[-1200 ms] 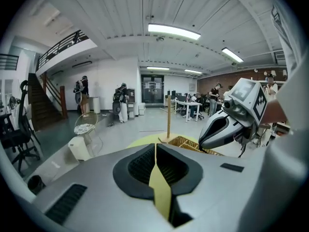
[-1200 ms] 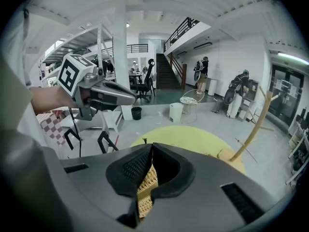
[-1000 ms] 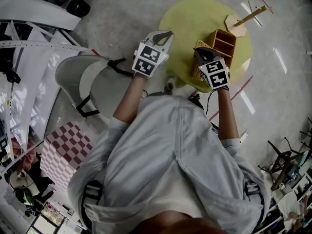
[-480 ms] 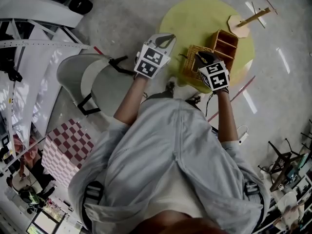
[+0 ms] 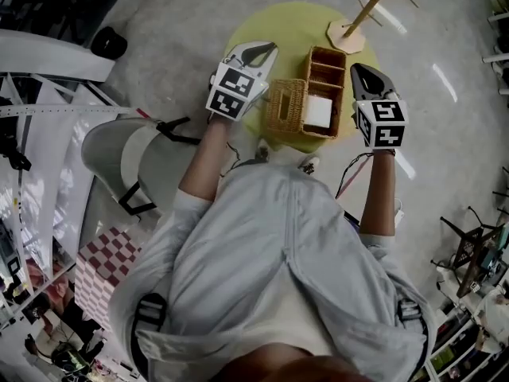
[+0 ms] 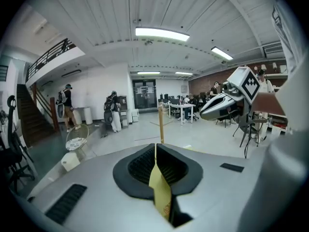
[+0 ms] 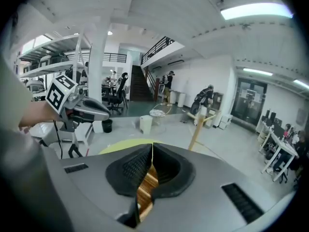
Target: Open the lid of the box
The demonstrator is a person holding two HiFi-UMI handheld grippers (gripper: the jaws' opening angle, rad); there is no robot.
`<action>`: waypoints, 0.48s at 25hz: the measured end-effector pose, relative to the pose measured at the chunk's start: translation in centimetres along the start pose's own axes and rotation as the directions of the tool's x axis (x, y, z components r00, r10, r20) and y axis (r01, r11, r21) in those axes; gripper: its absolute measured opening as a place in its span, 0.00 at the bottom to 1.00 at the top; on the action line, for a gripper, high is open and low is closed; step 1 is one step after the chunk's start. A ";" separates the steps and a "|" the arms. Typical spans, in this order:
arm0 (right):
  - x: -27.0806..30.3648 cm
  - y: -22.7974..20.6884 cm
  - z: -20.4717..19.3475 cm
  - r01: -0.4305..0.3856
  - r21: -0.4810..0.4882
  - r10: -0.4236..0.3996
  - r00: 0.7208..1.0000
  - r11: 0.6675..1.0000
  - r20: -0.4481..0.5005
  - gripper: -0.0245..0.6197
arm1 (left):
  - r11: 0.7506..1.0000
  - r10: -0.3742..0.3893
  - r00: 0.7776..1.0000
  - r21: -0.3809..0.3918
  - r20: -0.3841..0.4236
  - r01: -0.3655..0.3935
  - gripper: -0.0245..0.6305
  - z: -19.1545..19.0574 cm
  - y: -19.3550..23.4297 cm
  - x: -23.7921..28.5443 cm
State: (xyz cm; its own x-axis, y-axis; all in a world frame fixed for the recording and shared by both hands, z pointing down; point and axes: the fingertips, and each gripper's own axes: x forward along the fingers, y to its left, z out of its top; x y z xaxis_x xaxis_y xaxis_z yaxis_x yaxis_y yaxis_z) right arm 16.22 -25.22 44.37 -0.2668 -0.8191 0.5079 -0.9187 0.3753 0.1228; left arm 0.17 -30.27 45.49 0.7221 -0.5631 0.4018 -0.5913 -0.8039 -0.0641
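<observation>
On the round yellow table (image 5: 278, 30) stands a wicker box (image 5: 326, 74) with several compartments and a white item (image 5: 318, 111) in the nearest one. Its woven lid (image 5: 285, 107) lies flipped open against the box's left side. My left gripper (image 5: 258, 52) hovers just left of the lid, jaws shut and empty. On the other side of the box, apart from it, my right gripper (image 5: 362, 72) is also shut and empty. The left gripper view shows closed jaws (image 6: 155, 148) and the right gripper (image 6: 224, 103) across from it. The right gripper view shows closed jaws (image 7: 152, 148) and the left gripper (image 7: 87, 108).
A wooden stand with a slanted pole (image 5: 350, 29) sits at the table's far edge behind the box. A grey chair (image 5: 131, 146) is at my left and a checkered block (image 5: 99, 261) sits on the floor. People (image 6: 113, 112) stand far off in the hall.
The right gripper, which sat on the lid, has swung the lid over to the left, let go and moved to the box's right side. The left gripper stayed beside the box.
</observation>
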 end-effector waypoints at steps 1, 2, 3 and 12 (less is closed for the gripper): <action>-1.1 -1.3 0.8 0.028 -0.003 -0.028 0.999 1.000 0.023 0.08 | 1.000 -0.003 1.000 0.012 0.016 0.003 0.09 1.1 -0.4 0.3; -2.2 -2.6 1.6 0.054 -0.007 -0.054 0.997 0.999 0.047 0.08 | 1.000 -0.007 0.999 0.023 0.033 0.006 0.09 2.3 -0.7 0.6; -3.2 -3.7 2.3 0.077 -0.007 -0.076 0.994 0.997 0.072 0.08 | 0.999 -0.009 0.999 0.035 0.050 0.008 0.09 3.4 -1.1 0.9; -10.1 -8.9 5.9 0.174 -0.014 -0.168 0.965 0.985 0.199 0.08 | 0.992 -0.036 0.982 0.127 0.188 0.012 0.09 11.8 -5.0 1.7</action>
State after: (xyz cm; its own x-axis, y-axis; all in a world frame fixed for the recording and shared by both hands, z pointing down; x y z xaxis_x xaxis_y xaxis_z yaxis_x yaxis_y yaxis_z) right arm 25.33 -22.85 33.12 -0.1611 -0.9403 0.3000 -0.9470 0.2328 0.2213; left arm 8.59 -29.46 35.66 0.7977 -0.5594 0.2252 -0.5319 -0.8287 -0.1745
